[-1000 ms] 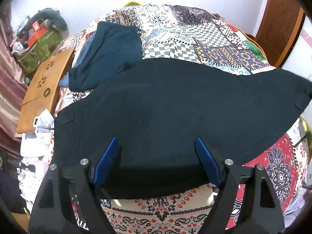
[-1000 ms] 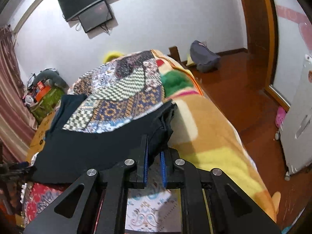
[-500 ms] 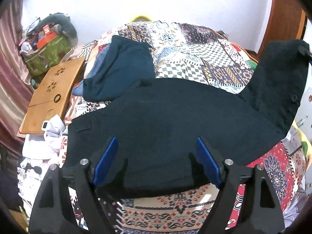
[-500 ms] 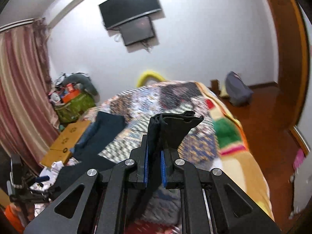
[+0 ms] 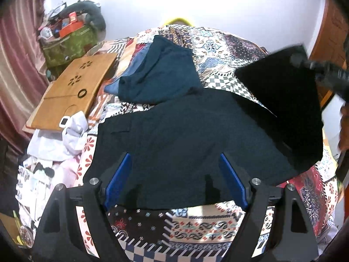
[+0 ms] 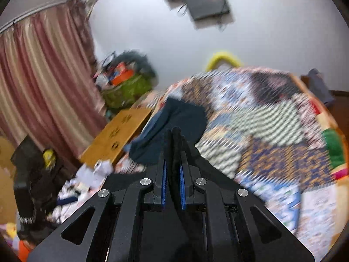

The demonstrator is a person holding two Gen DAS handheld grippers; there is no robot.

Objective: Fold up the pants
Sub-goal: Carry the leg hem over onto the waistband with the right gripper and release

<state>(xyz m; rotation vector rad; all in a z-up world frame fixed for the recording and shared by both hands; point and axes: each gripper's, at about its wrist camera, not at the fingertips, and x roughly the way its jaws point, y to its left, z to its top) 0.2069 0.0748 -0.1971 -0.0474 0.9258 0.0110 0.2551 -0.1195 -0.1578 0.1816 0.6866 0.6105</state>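
Note:
Dark black pants point(image 5: 181, 139) lie spread across the patterned bedspread point(image 5: 196, 224). My left gripper point(image 5: 175, 181) is open and hovers just above the pants' near edge, holding nothing. My right gripper point(image 6: 173, 163) is shut on the pants' end point(image 6: 174, 144). In the left wrist view this gripper point(image 5: 322, 72) holds that end point(image 5: 283, 100) lifted off the bed at the right, folded over towards the left above the rest of the pants.
A folded teal garment point(image 5: 161, 72) lies on the bed beyond the pants. A wooden lap desk point(image 5: 72, 89) and white clothes point(image 5: 59, 137) lie at the left edge. A green bag point(image 5: 67, 41) stands by the curtain point(image 6: 43, 76).
My right gripper has lifted the pants' end off the bed and swung it up and leftward over the bed. My left gripper has stayed open over the near edge.

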